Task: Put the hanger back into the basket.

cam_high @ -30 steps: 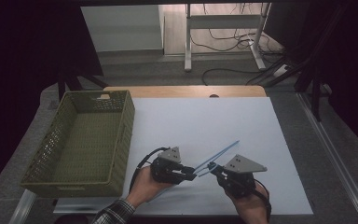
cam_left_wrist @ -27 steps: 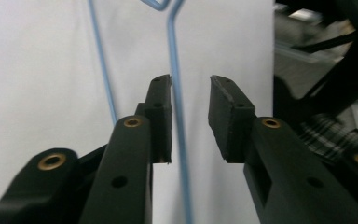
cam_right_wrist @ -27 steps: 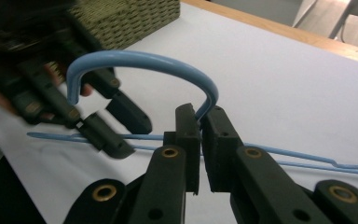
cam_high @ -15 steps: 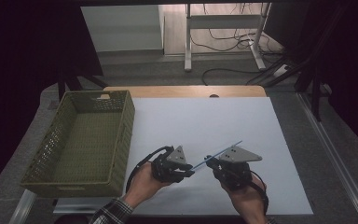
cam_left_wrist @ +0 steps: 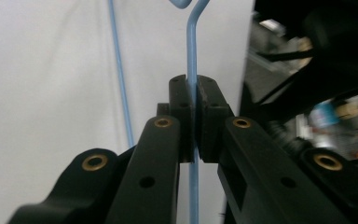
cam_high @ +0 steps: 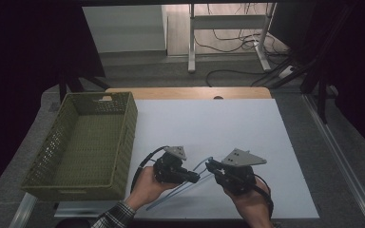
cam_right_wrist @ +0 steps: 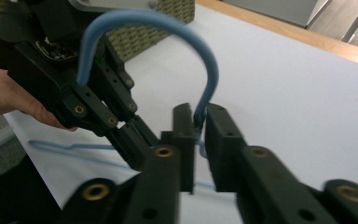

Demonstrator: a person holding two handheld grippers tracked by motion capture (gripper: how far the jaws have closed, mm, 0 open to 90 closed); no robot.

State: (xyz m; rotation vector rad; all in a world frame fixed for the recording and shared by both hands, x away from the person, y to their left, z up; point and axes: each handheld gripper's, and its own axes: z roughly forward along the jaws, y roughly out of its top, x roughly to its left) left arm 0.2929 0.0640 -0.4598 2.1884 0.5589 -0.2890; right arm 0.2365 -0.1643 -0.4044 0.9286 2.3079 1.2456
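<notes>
Basket: I see the green woven basket [cam_high: 83,142] along the desk's [cam_high: 247,128] left edge.
Left gripper [cam_high: 196,177]: my jaws are clamped on the blue wire hanger [cam_high: 183,187], near the desk's front edge.
Right gripper [cam_high: 209,165]: my jaws are pinched on the hanger's hook.

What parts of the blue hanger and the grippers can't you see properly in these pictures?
- Blue hanger: in the high view its middle is hidden under both grippers.
- Hanger hook: cut off by the top edge of the left gripper view.
- Left gripper: the wire's lower part runs off the bottom edge.
- Right gripper: the wire behind its jaws is hidden.
- Green basket: mostly hidden behind the left gripper, blurred.
</notes>
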